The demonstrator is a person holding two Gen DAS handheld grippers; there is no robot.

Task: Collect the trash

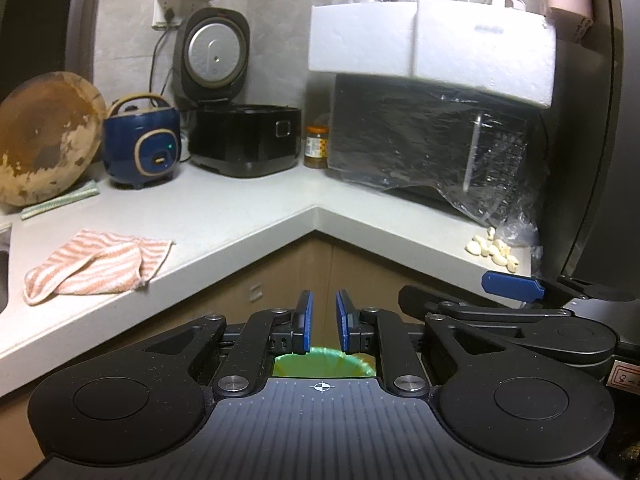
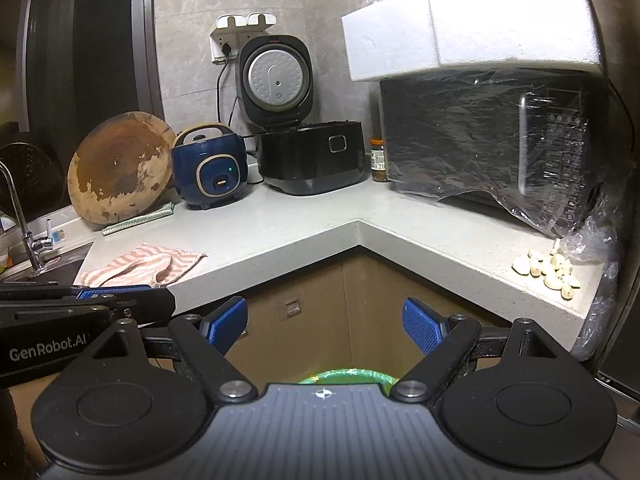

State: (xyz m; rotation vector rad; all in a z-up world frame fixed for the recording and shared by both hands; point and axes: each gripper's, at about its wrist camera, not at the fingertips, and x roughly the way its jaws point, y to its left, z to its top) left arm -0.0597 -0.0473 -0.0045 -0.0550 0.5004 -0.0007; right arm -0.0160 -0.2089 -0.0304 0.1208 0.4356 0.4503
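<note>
A bin lined with a green bag (image 1: 324,364) sits on the floor below both grippers, in front of the corner cabinet; it also shows in the right wrist view (image 2: 348,376). My left gripper (image 1: 324,322) is held above it, its blue pads nearly together with a narrow gap and nothing between them. My right gripper (image 2: 325,326) is open and empty, also above the bin. The right gripper's finger (image 1: 512,283) shows at the right of the left wrist view. A pile of garlic cloves (image 2: 548,268) lies on the right counter, also in the left wrist view (image 1: 494,250).
An L-shaped white counter (image 2: 280,232) carries a striped cloth (image 2: 144,266), a round wooden board (image 2: 120,172), a blue cooker (image 2: 210,168), an open black rice cooker (image 2: 312,156), a jar (image 2: 378,160) and a plastic-wrapped microwave (image 2: 492,136) under foam boxes (image 2: 472,24). A sink with tap (image 2: 24,220) is at left.
</note>
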